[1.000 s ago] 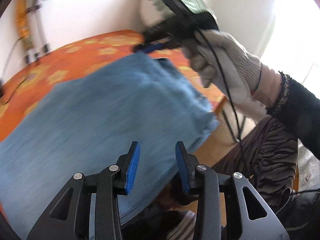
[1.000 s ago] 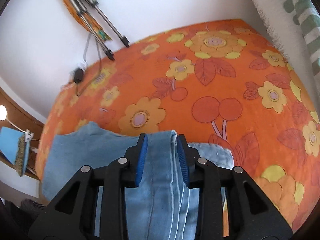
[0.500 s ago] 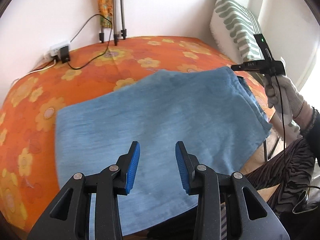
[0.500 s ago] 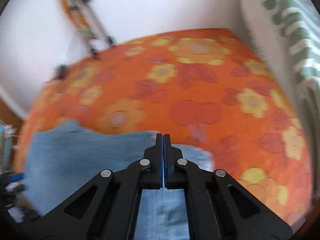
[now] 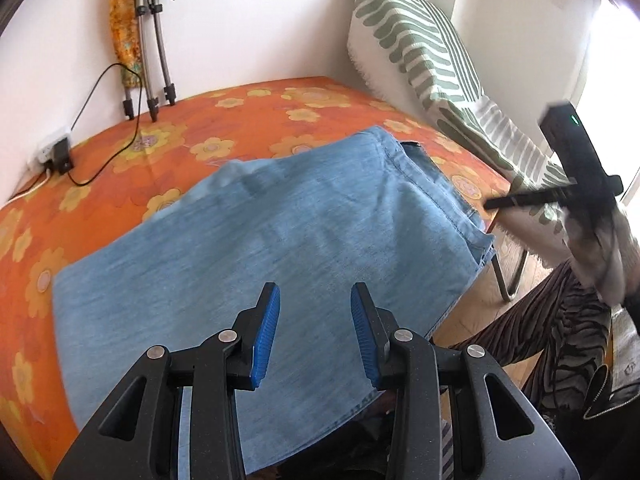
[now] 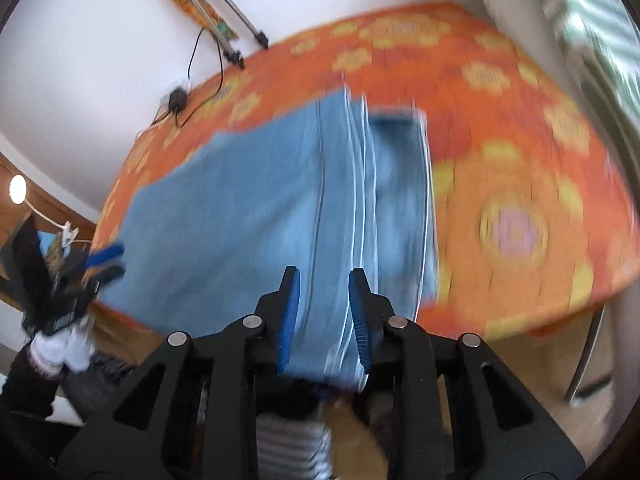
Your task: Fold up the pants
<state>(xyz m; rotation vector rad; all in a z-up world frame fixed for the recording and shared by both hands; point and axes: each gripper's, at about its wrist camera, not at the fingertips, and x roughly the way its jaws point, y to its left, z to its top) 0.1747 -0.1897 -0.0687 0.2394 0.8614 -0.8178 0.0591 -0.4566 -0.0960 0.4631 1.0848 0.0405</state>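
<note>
Light blue denim pants (image 5: 280, 248) lie folded flat on the orange flowered surface (image 5: 248, 120), their near edge hanging over its front. My left gripper (image 5: 315, 288) hovers above the near part of the pants, open, with nothing between its fingers. In the blurred right wrist view, the right gripper (image 6: 325, 272) is over the stitched side edge of the pants (image 6: 280, 200). Its jaws are opening and the pads do not press on the cloth. A gloved hand holds the right gripper (image 5: 516, 200) off the pants' right end. At the far left is the left gripper (image 6: 104, 260).
A green-and-white striped cushion (image 5: 420, 52) leans on the wall at the right. Tripod legs (image 5: 152, 80) and a power strip with a black plug and cable (image 5: 60, 156) sit at the back. A metal leg (image 5: 504, 280), wooden floor and the person's striped trousers (image 5: 552, 320) lie beyond the edge.
The pants, lifted and blurred a second ago, now lie flat. The right gripper had the hem between its jaws, then shut with nothing in it, and now stands open, pulled back toward the near edge.
</note>
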